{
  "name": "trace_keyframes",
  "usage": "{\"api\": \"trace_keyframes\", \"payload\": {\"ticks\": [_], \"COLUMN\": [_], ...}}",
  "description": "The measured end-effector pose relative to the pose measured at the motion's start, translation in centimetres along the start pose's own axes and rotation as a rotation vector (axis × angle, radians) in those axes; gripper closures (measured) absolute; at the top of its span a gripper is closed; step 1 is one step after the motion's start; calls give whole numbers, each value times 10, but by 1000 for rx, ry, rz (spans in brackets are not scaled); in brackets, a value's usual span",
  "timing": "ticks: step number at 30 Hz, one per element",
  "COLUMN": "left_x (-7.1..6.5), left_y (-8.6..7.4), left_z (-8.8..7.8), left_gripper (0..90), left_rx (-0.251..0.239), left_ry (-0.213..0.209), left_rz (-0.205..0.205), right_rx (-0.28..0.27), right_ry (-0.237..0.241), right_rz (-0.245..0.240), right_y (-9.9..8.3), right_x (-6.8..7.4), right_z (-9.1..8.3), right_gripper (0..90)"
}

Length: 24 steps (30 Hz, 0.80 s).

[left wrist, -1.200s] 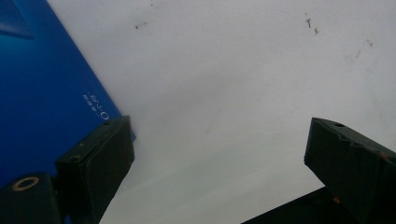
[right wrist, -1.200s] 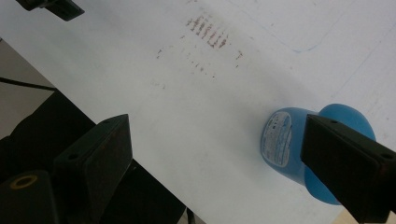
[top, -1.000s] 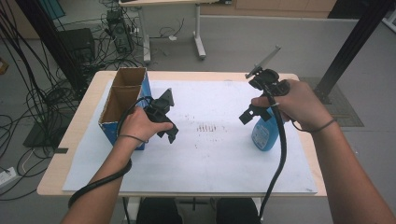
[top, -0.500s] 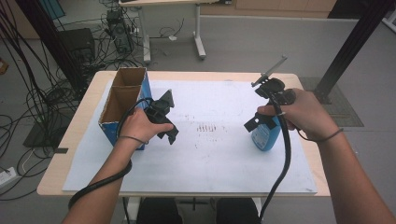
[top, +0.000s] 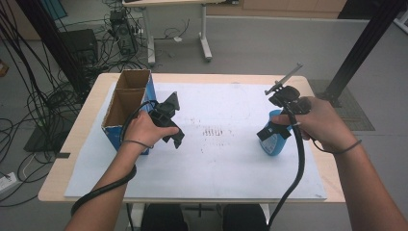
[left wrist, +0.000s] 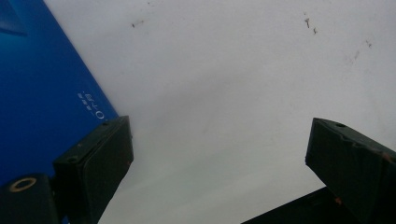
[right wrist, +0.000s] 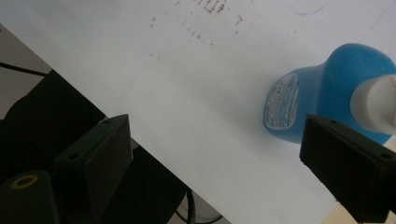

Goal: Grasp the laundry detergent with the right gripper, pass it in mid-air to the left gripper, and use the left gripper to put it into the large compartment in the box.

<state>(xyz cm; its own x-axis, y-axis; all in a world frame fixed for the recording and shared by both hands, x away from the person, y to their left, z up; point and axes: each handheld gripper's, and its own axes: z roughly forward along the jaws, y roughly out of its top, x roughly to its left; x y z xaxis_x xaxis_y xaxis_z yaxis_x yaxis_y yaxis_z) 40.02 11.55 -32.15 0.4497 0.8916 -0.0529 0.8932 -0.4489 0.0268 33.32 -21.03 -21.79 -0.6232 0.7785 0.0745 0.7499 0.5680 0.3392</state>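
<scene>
I judge the job barely begun: the blue detergent bottle (top: pixel 276 139) stands untouched on the surface (top: pixel 226 159)'s right side. My right hand-held gripper (top: pixel 275 131) hangs above it, jaws wide and empty. My left hand-held gripper (top: pixel 174 121) waits wide open beside the blue cardboard box (top: pixel 126 107).

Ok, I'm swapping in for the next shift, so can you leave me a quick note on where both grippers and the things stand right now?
Left gripper: open, holding nothing, above the white sheet right beside the blue box.
Right gripper: open, holding nothing, hovering at the blue bottle; the jaws are not yet around it.
Bottle: upright on the sheet at the right side, white cap on.
Box: at the table's left edge, open at the top, two compartments, nothing seen inside.
Done: nothing gripped or moved that I can see.
Left: probably close on the bottle and carry it over to the box.
</scene>
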Motion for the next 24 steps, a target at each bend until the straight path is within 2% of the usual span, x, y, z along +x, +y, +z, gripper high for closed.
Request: {"api": "trace_keyframes", "payload": {"ticks": [20, 24], "left_x": [-1, -2], "left_y": [-1, -2], "left_z": [1, -3], "left_gripper": [81, 81], "left_rx": [-2, -20], "left_ry": [-8, -15], "left_rz": [-5, -11], "right_rx": [-8, -7], "right_ry": [-4, -3], "right_rz": [37, 41], "right_y": [-27, -31], "right_x": [-9, -11], "right_z": [3, 5], "right_gripper": [91, 91]}}
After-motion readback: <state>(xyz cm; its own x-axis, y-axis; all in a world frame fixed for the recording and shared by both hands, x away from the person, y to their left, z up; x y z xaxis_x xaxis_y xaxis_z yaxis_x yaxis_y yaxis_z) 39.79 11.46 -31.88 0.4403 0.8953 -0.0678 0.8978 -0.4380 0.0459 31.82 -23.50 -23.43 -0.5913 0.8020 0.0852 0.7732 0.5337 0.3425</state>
